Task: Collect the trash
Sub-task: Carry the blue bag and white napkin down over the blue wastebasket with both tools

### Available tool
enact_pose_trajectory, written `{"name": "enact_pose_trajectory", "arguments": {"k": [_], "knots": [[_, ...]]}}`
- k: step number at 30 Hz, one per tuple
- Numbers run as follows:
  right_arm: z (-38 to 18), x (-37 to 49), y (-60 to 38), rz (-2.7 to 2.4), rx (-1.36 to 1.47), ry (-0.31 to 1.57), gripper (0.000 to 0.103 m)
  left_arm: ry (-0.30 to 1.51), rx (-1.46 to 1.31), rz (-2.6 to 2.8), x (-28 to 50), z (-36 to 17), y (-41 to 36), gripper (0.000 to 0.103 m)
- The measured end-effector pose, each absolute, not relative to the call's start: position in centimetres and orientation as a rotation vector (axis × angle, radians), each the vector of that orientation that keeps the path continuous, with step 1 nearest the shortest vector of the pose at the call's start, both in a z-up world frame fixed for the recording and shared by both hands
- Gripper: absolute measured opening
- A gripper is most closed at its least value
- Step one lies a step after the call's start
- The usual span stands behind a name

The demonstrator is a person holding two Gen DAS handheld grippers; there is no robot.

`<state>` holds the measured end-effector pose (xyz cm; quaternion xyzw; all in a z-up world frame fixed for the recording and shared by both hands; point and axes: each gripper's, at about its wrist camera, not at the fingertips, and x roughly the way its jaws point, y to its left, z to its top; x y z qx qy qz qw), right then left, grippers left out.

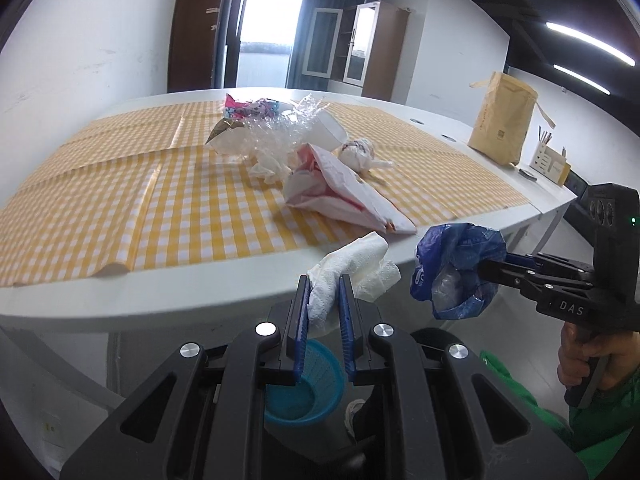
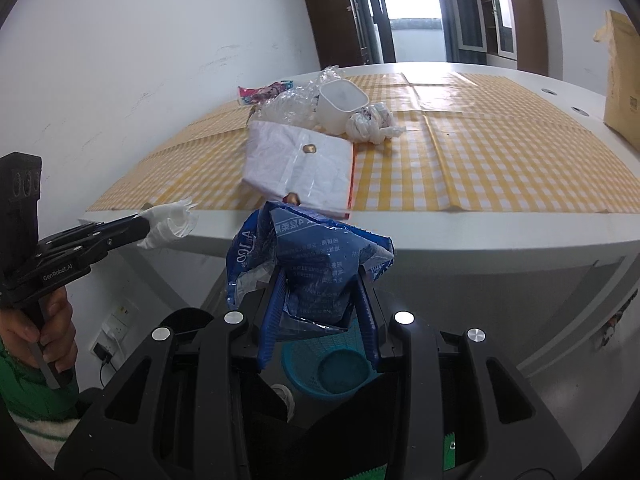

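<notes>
The left claw (image 1: 325, 300) is clamped on a crumpled white tissue (image 1: 352, 276), which sticks up and out past its blue pads, held in the air off the near edge of the tabletop (image 1: 200, 300). The right claw (image 2: 320, 292) is clamped on a crushed blue wrapper (image 2: 308, 256) with white print, also held in the air just off the tabletop edge. In the left wrist view the right claw reaches in from the right, the wrapper bunched at its tip just beside the tissue, and a hand (image 1: 588, 360) in a green sleeve grips its handle. Below both claws, on the floor, stands a blue basket (image 2: 332, 364), open at the top. On the tabletop a yellow checked cloth (image 1: 160, 200) carries the rest of the trash: a flattened white and red paper bag (image 1: 344, 188) nearest the edge, behind it a knotted white bag (image 1: 358, 152), a white cup (image 2: 340, 104) lying tilted, crinkled clear plastic (image 1: 280, 128) and a pink printed wrapper (image 1: 248, 108). Well apart, at the right end of the tabletop, a brown paper bag (image 1: 502, 120) stands upright.
</notes>
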<state>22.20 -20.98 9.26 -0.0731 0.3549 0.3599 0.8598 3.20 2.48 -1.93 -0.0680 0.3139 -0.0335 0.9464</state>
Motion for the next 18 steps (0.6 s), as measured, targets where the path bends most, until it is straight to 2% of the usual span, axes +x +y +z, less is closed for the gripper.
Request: {"name": "enact_pose_trajectory", "arguments": {"k": [7,18], "knots": [[7.2,19.6,-21.1,0.783,-0.198,0.775,0.032,0.694,-0.140,-0.097,1.4,-3.7,2.4,0.013],[0.3,20.0,-19.2,0.761,-0.243,0.911,0.032,0.842,-0.173,-0.084,2.8,-10.7,2.9,0.013]]}}
